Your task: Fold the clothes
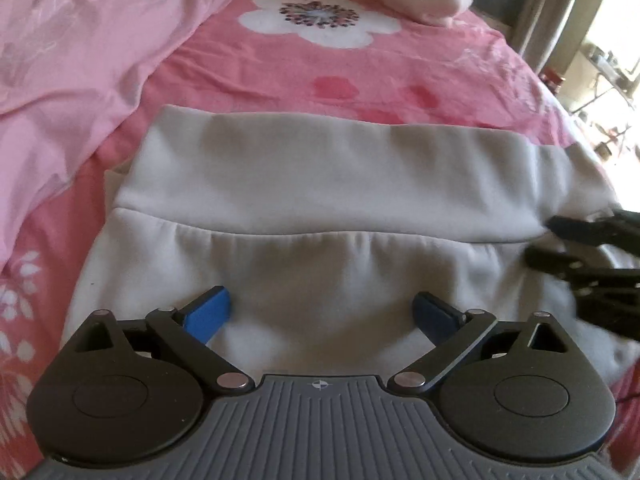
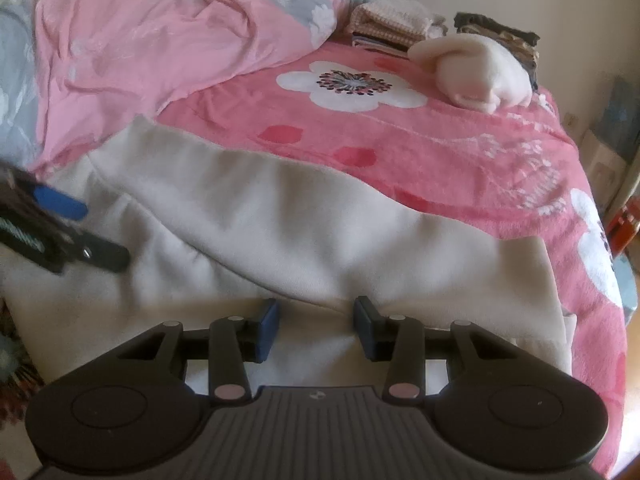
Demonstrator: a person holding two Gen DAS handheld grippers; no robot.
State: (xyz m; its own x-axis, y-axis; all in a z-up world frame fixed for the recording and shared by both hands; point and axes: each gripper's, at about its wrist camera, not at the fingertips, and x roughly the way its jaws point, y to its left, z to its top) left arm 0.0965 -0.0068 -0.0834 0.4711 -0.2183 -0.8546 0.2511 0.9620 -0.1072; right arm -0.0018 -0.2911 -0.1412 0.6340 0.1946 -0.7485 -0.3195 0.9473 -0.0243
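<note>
A white fleece garment [image 1: 320,176] lies flat on the pink bed, with a long strip of it folded over across its far side. In the left wrist view my left gripper [image 1: 322,308] hovers wide open over the garment's near part, nothing between its blue pads [image 1: 212,312]. My right gripper [image 1: 540,244] shows as black fingers at the garment's right end. In the right wrist view the garment [image 2: 280,220] runs across the middle. My right gripper [image 2: 316,320] stands open at the folded strip's near edge, its pads apart and not pinching the cloth. The left gripper [image 2: 92,232] sits at the left edge.
A flowered pink bedsheet [image 2: 440,140] covers the bed. A crumpled pink duvet [image 2: 140,48] lies at the back left. A rolled white garment [image 2: 476,76] and a stack of folded clothes [image 2: 388,20] sit at the far end. The bed's edge [image 2: 612,280] drops off at the right.
</note>
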